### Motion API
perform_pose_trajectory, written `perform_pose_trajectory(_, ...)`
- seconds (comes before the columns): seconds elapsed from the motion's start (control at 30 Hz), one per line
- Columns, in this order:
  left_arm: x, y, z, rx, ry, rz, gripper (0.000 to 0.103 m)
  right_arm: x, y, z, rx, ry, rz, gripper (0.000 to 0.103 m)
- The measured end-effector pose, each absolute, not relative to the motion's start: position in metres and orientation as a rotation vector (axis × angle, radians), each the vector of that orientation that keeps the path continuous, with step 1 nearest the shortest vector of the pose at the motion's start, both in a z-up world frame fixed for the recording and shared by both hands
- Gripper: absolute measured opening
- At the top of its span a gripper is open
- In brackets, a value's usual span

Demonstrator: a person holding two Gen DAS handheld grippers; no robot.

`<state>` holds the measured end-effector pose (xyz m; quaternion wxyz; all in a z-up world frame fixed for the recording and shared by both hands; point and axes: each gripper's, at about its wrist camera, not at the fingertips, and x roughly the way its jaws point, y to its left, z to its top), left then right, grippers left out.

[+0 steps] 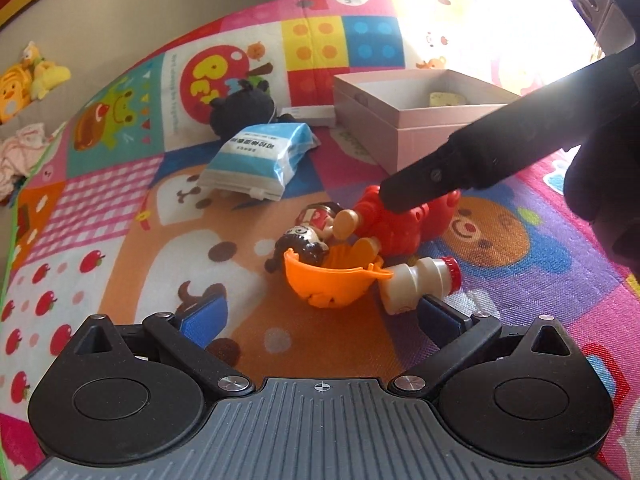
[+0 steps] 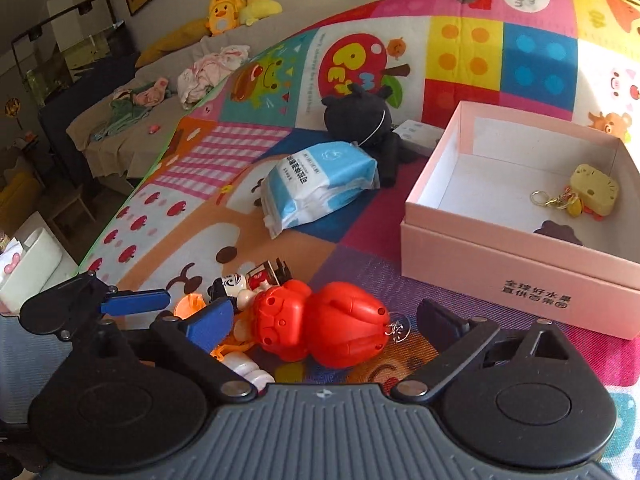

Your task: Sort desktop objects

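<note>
Right wrist view: the right gripper stands wide open, its jaws spread to either side of the red toy at lower centre without pressing on it. No earlier picture bears on this. The pink box fills the right of the frame, its near wall just beyond the toy, with a strip of bare play mat between them. One yellow keychain charm lies inside the box at its right; a dark patch beside it is too unclear to name.

Upper centre holds one blue-and-white wipes pack, one black plush toy touching its far end, and one small white box partly hidden behind the plush. The mat's left edge drops off toward a sofa.

Left wrist view: the left gripper hovers open and empty at the bottom, over open mat. Just ahead lie one orange toy, one small white bottle with a red cap, and one small figure, all bunched together and overlapping. The right gripper's dark finger covers part of the red toy. Glare washes out the upper right.
</note>
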<state>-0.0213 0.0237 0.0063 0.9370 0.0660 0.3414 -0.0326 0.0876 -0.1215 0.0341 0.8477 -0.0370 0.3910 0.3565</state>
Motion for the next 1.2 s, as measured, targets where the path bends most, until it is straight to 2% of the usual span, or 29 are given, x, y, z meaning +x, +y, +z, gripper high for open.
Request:
perform_pose_trajectory(0.07,-0.022,0.022,0.006,0.136,0.697,-0.073,0.103,0.089,-0.117,0.025,-0.069,0.855,0.748,0.098)
perform_pose_trajectory(0.1,-0.022,0.021,0.006,0.136,0.697,-0.076,0.103,0.089,-0.117,0.022,-0.066,0.861,0.740,0.089)
perform_pose_trajectory(0.13,-0.022,0.021,0.006,0.135,0.697,-0.078,0.103,0.089,-0.118,0.020,-0.066,0.863,0.741,0.086)
perform_pose_trajectory(0.37,-0.021,0.016,0.006,0.127,0.699,-0.092,0.103,0.075,-0.159,0.037,-0.088,0.770,0.646,0.086)
perform_pose_trajectory(0.57,-0.016,0.009,0.004,0.119,0.703,-0.110,0.103,0.064,-0.209,0.037,-0.137,0.779,0.539,0.087)
perform_pose_trajectory(0.67,-0.014,0.007,0.004,0.112,0.701,-0.111,0.103,0.062,-0.236,0.052,-0.091,0.705,0.497,0.086)
perform_pose_trajectory(0.7,-0.013,0.006,0.004,0.107,0.700,-0.112,0.103,0.064,-0.242,0.059,-0.081,0.669,0.474,0.082)
perform_pose_trajectory(0.73,-0.012,0.006,0.004,0.101,0.701,-0.112,0.103,0.068,-0.249,0.067,-0.070,0.627,0.436,0.070)
perform_pose_trajectory(0.8,-0.010,0.006,0.005,0.091,0.704,-0.110,0.103,0.087,-0.256,0.076,-0.064,0.606,0.350,0.054)
perform_pose_trajectory(1.0,-0.009,0.009,0.006,0.060,0.704,-0.110,0.103,0.165,-0.258,0.046,-0.112,0.650,0.113,0.048)
perform_pose_trajectory(1.07,-0.010,0.012,0.006,0.056,0.701,-0.113,0.103,0.172,-0.254,0.039,-0.122,0.633,0.110,0.047)
perform_pose_trajectory(1.13,-0.010,0.015,0.006,0.049,0.700,-0.109,0.103,0.170,-0.243,0.040,-0.164,0.632,0.157,0.039)
perform_pose_trajectory(1.2,-0.010,0.018,0.006,0.039,0.701,-0.107,0.103,0.163,-0.229,0.040,-0.226,0.616,0.185,0.038)
